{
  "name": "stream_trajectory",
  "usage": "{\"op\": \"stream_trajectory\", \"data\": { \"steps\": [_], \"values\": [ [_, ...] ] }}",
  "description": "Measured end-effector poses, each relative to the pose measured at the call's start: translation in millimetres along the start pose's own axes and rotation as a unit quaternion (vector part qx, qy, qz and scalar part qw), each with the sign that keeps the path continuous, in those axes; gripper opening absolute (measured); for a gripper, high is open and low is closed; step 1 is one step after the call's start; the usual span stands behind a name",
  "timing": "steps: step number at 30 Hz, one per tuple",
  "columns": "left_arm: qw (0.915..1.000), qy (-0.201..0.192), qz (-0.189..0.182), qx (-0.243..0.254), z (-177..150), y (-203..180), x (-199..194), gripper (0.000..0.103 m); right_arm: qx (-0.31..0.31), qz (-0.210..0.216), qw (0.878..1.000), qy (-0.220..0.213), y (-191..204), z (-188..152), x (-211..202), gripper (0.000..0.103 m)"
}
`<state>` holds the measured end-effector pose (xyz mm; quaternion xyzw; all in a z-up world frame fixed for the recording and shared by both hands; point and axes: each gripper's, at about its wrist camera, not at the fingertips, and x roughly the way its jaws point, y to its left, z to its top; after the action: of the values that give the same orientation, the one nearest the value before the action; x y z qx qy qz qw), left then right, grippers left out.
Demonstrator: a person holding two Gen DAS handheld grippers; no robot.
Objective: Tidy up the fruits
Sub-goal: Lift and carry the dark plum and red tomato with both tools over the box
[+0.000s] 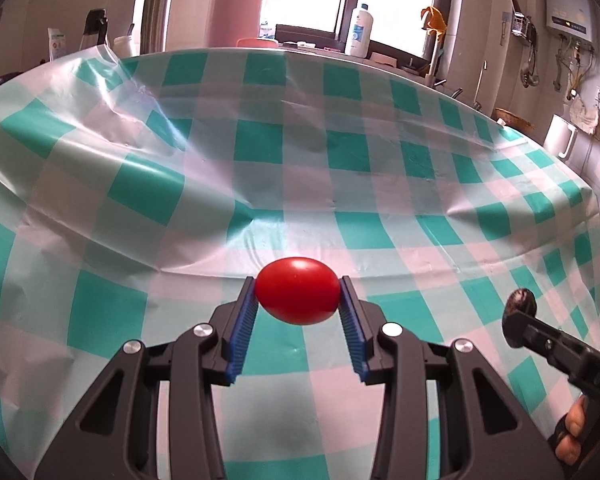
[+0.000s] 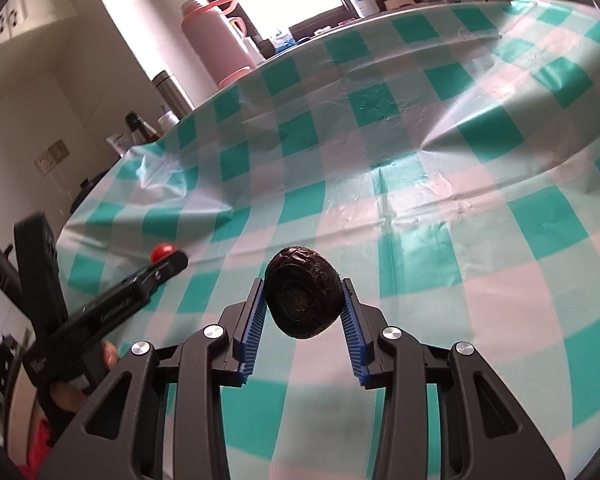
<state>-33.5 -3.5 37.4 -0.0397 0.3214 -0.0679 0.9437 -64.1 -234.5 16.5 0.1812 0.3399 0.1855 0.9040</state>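
My left gripper (image 1: 298,294) is shut on a small red tomato (image 1: 297,290), held between its blue pads above the checked tablecloth. My right gripper (image 2: 304,300) is shut on a dark, wrinkled round fruit (image 2: 303,298), also held above the cloth. In the left wrist view the right gripper (image 1: 520,312) shows at the right edge with the dark fruit (image 1: 521,300) at its tip. In the right wrist view the left gripper (image 2: 168,258) shows at the left with the red tomato (image 2: 162,252) at its tip.
A teal and white checked tablecloth (image 1: 300,168) covers the table, with creases and a raised fold at the left. Behind the far edge stand a pink flask (image 2: 216,40), a steel flask (image 1: 156,18), a white bottle (image 1: 360,30) and a white kettle (image 1: 562,138).
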Motion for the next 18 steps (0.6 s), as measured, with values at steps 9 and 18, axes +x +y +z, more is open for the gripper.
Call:
{"op": "stream_trajectory", "data": {
  "steps": [9,18],
  "values": [
    [0.9994,-0.029,-0.003,0.020,-20,-20,-36,0.041,-0.040,-0.007,0.999,-0.002,9,-25,-37,0.038],
    [0.9967,-0.013,-0.031,0.074,-48,-71,-58,0.041,-0.045,-0.025,0.998,-0.028,-9,-38,-86,0.038]
  ]
}}
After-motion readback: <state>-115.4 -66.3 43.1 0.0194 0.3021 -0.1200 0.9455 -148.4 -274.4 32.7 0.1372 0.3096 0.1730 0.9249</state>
